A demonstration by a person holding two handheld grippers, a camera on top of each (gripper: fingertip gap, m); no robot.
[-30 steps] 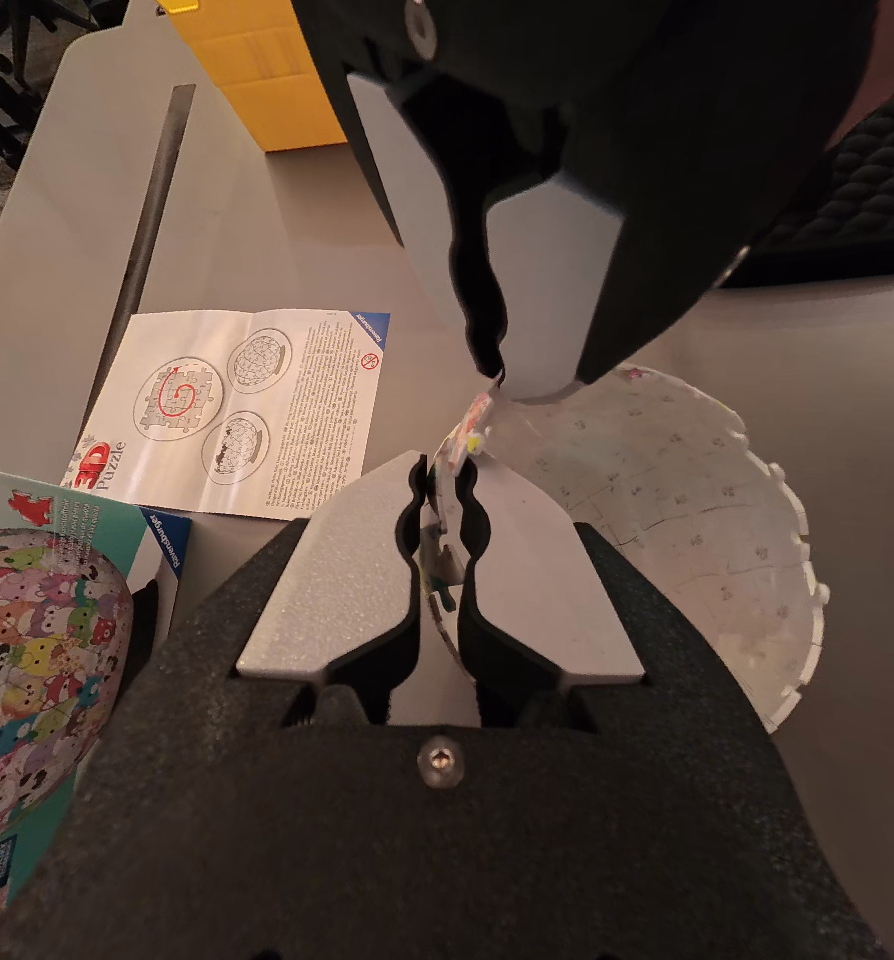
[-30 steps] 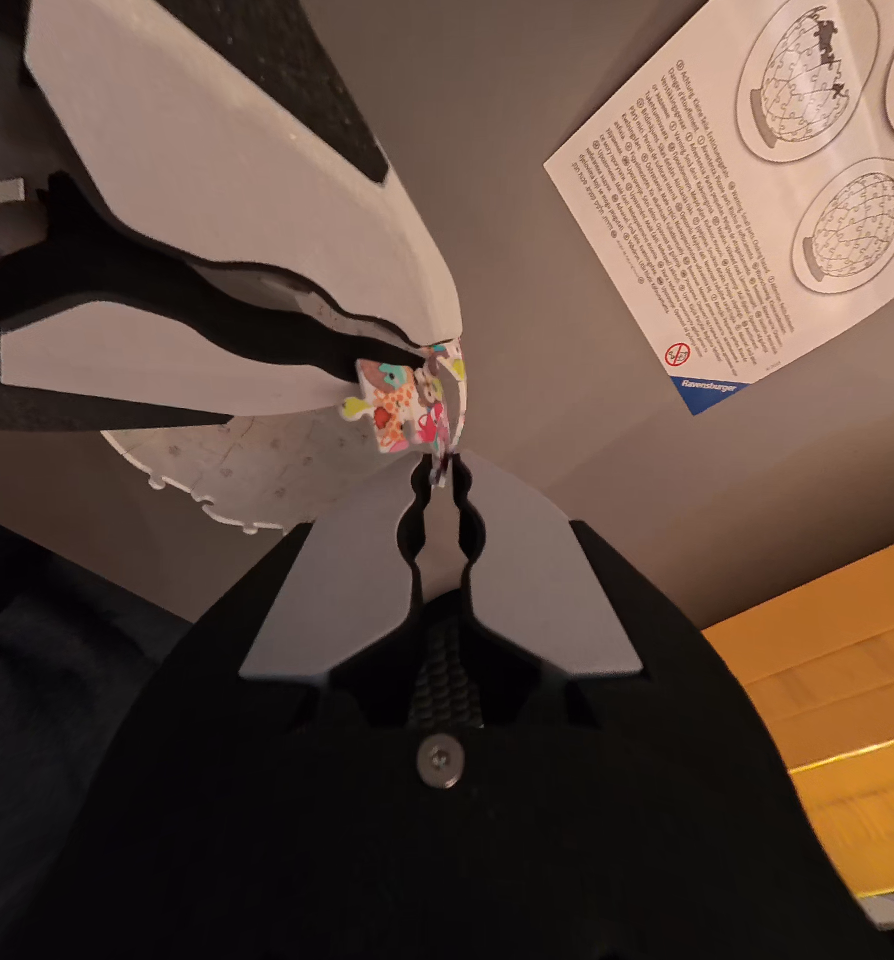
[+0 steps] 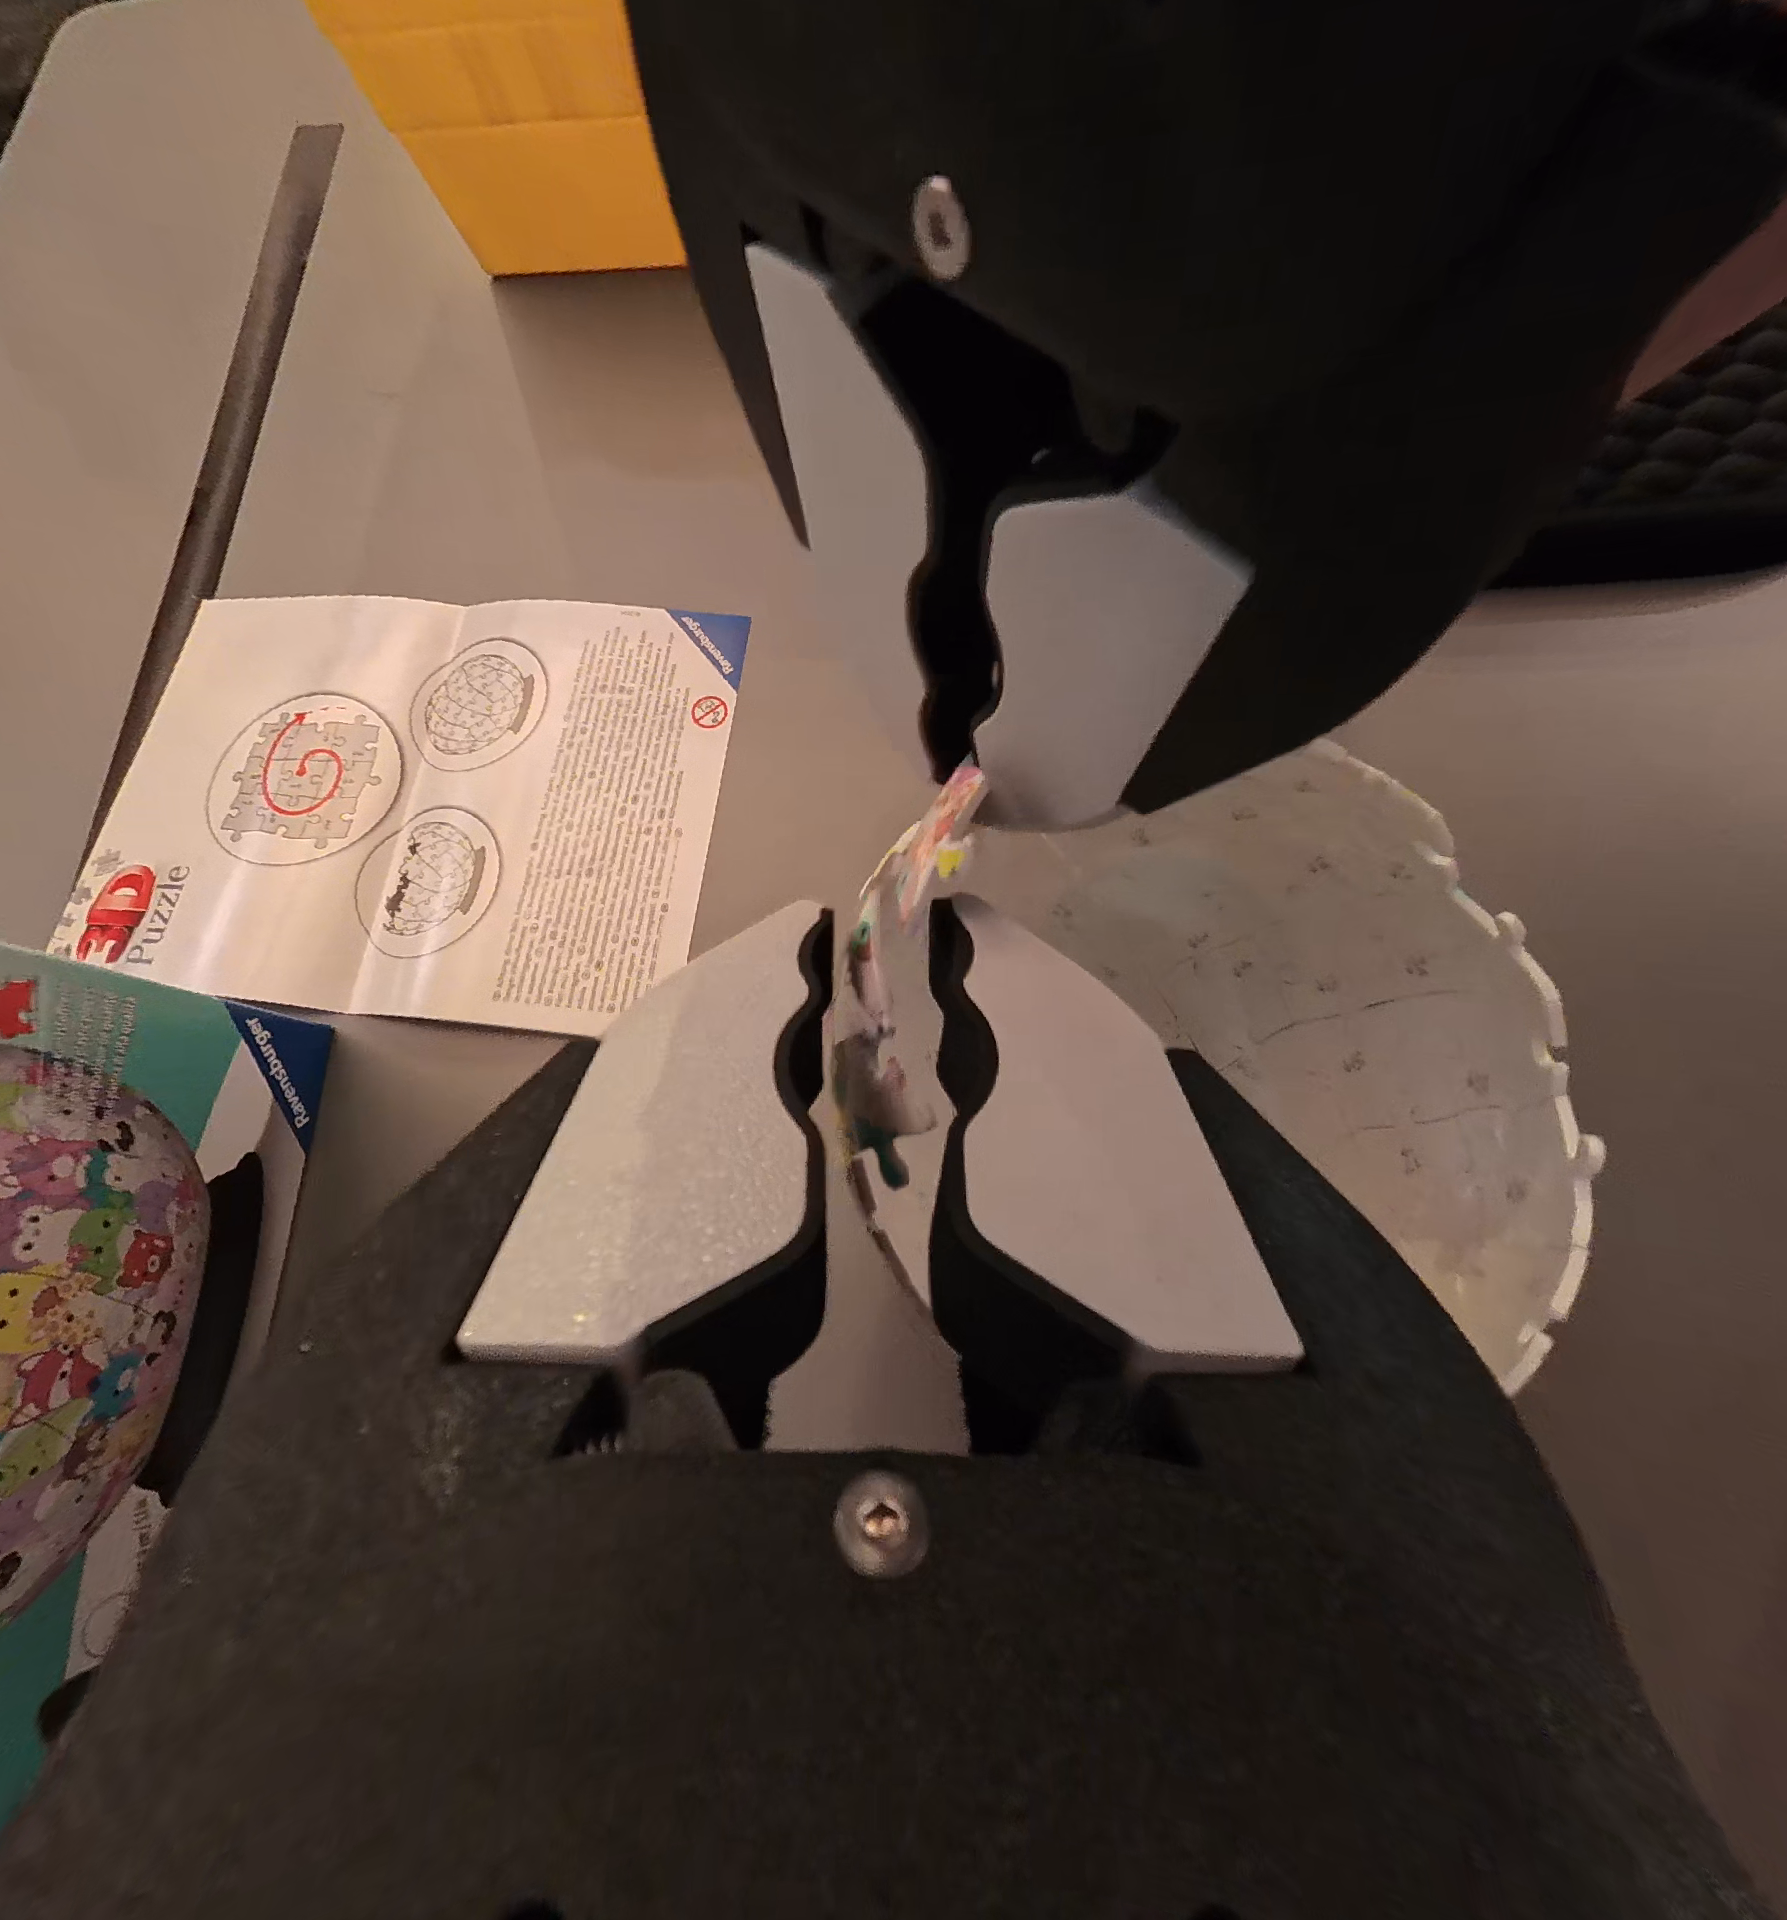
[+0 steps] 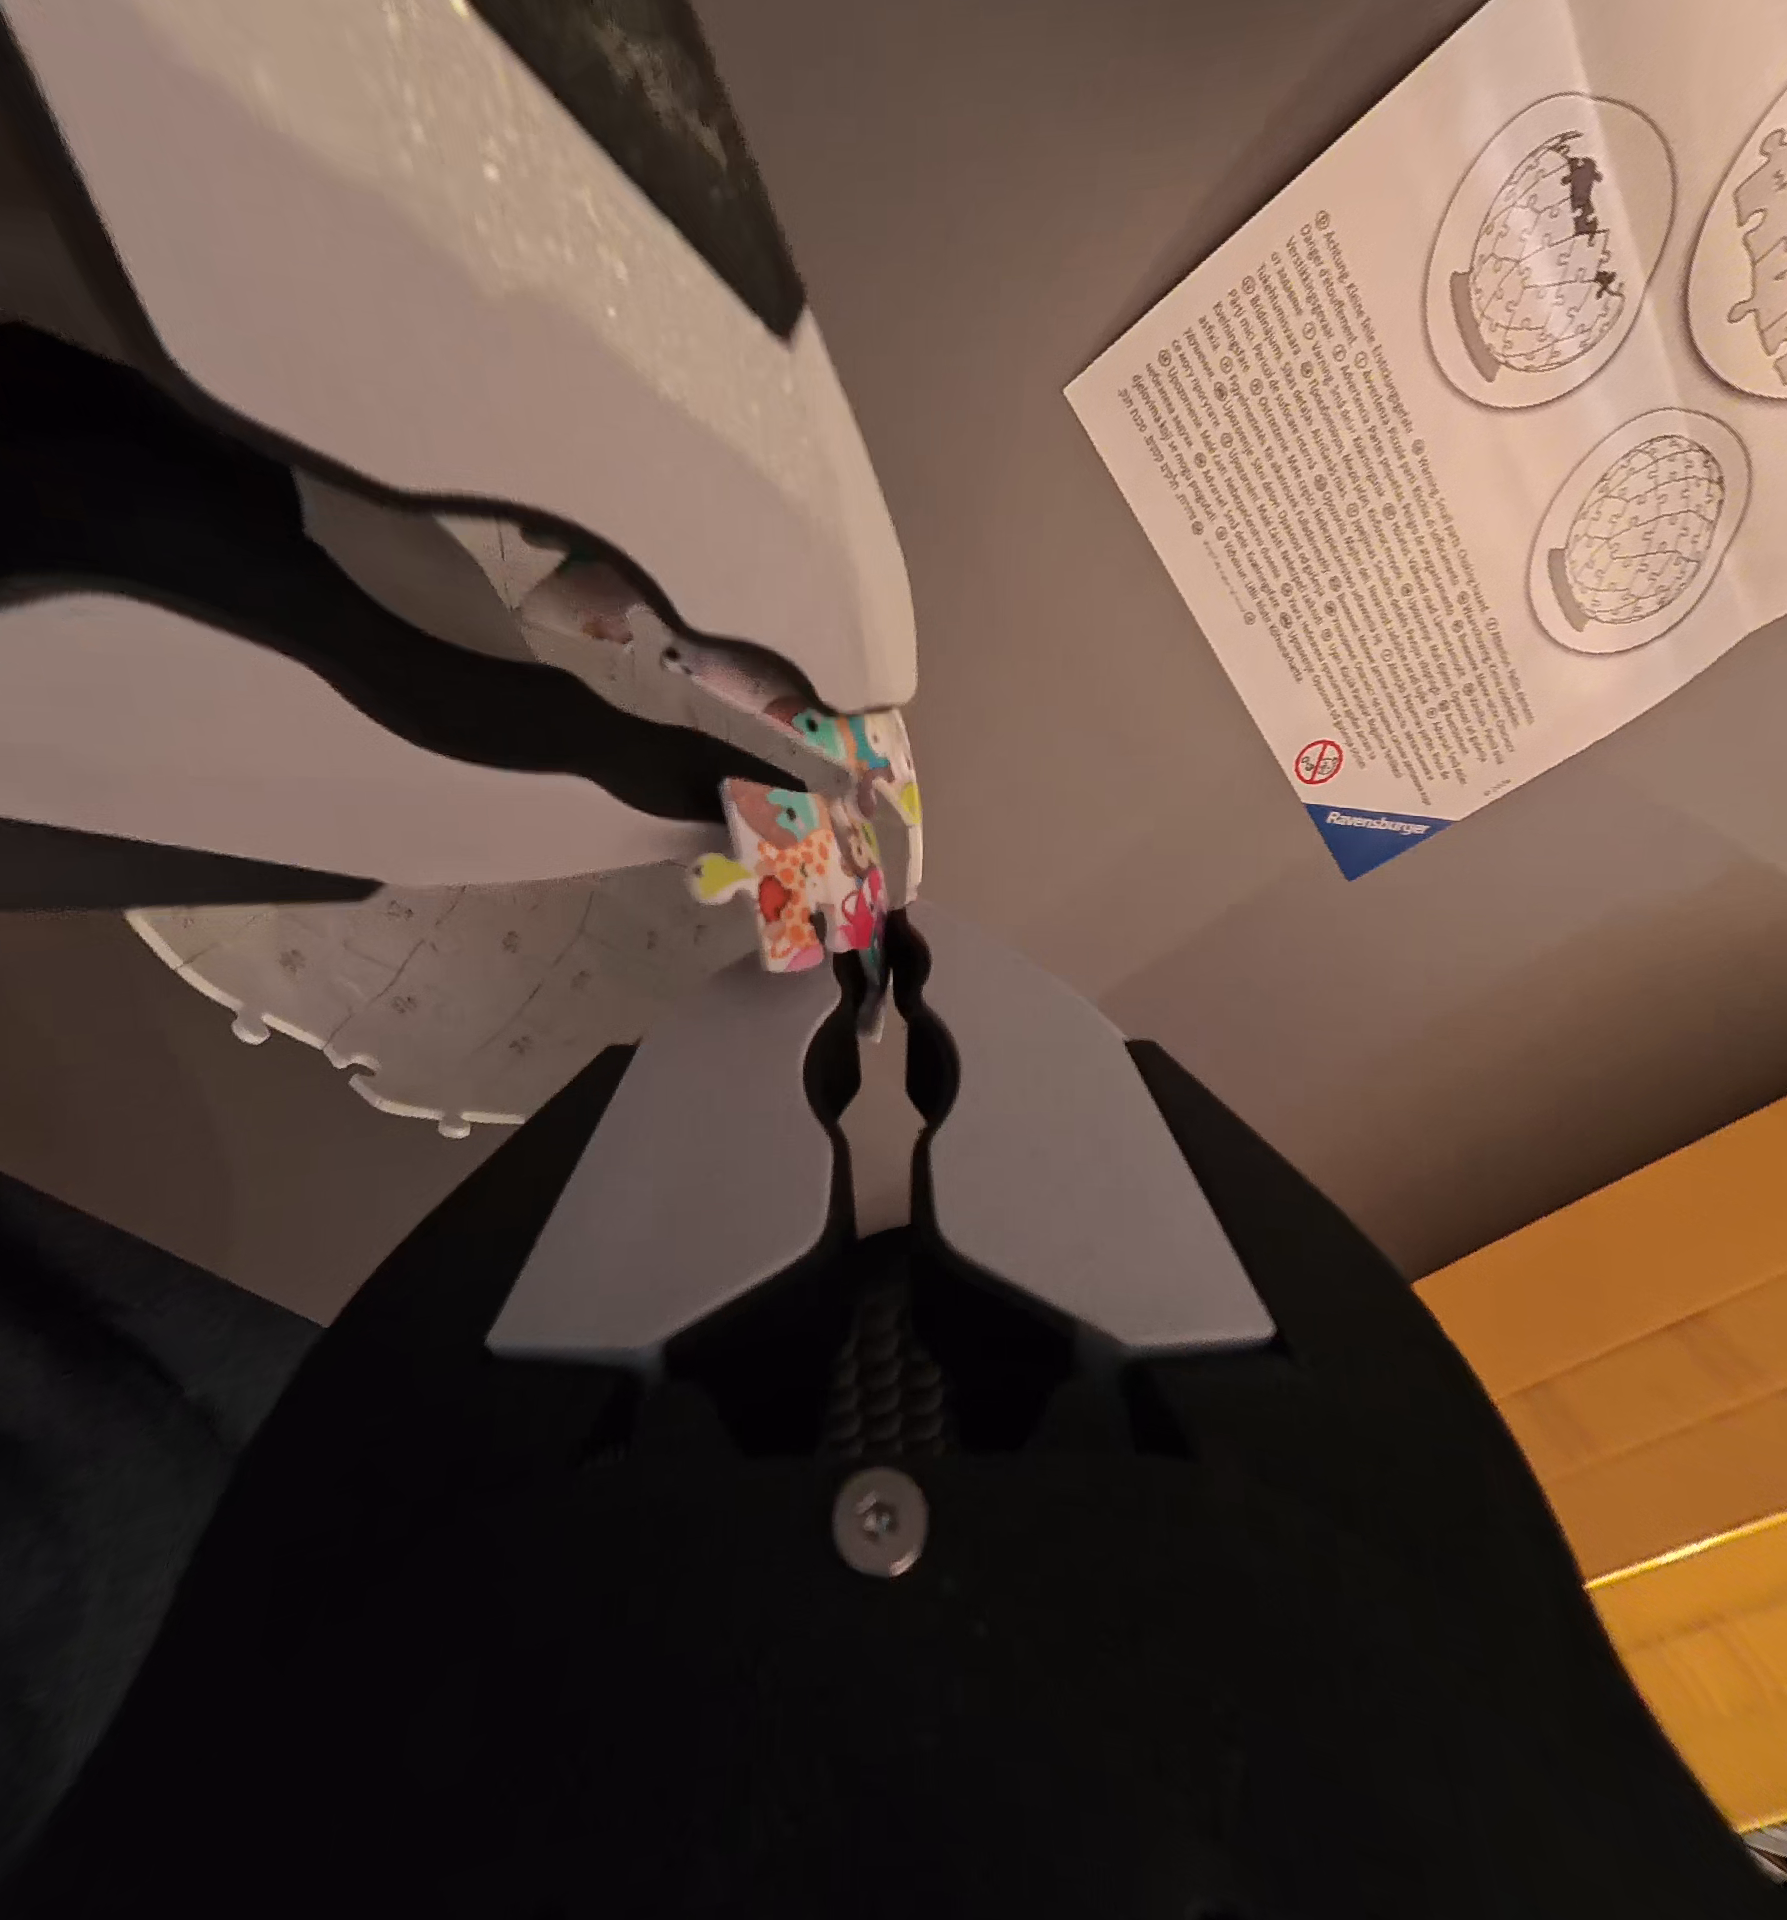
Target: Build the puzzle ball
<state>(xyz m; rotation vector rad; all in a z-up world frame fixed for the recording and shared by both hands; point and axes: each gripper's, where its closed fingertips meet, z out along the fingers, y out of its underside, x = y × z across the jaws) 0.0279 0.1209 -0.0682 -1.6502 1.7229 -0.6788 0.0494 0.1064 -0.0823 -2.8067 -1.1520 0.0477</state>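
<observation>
Pinching the rim of the white half-built puzzle ball shell (image 3: 1315,1029), the left claw (image 3: 881,935) is clenched on its coloured edge above the grey desk (image 3: 556,416); the right claw (image 3: 956,774) meets that rim from above. Beside the shell lies a white instruction leaflet (image 3: 421,810).

From the right wrist, the right claw (image 4: 876,935) grips a colourful loose puzzle piece (image 4: 816,873) against the shell (image 4: 432,987), the left claw (image 4: 827,758) clamped alongside.

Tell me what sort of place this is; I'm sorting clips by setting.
Probably an indoor desk or workroom: a smooth grey tabletop, a yellow cardboard box at its far side, and a black quilted mat, with a folded white instruction leaflet lying flat.
</observation>
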